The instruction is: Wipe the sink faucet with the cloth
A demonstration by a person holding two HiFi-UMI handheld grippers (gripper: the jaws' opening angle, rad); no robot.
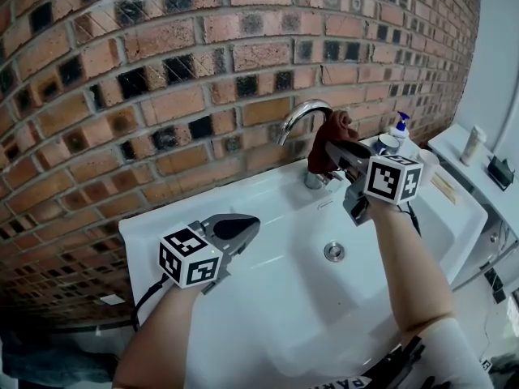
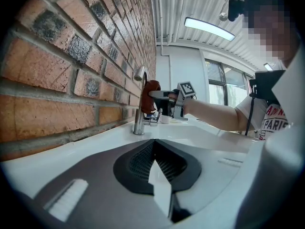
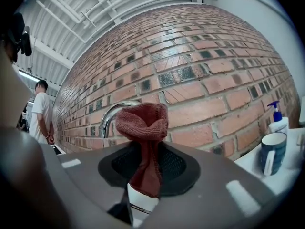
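Brick wall (image 1: 162, 96) behind white sink (image 1: 268, 290). Right gripper (image 1: 339, 149) pinches red cloth (image 1: 328, 140), bunched right at the faucet (image 1: 302, 112) spout. Left gripper (image 1: 243, 227) sits well left of the faucet, jaws pressed together, nothing between. Soap bottle (image 1: 399, 126) and mug (image 3: 273, 151) stand right of the faucet. Shirt (image 2: 273, 126) reads "PARIS".

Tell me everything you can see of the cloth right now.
The cloth is a small reddish-brown knitted rag with a ribbed weave. The right claw is shut on it, so a bunched, folded wad sticks out past the tips while a narrow strip runs back between the jaws. It is held up beside the curved neck of the faucet. Whether it touches the metal is unclear.
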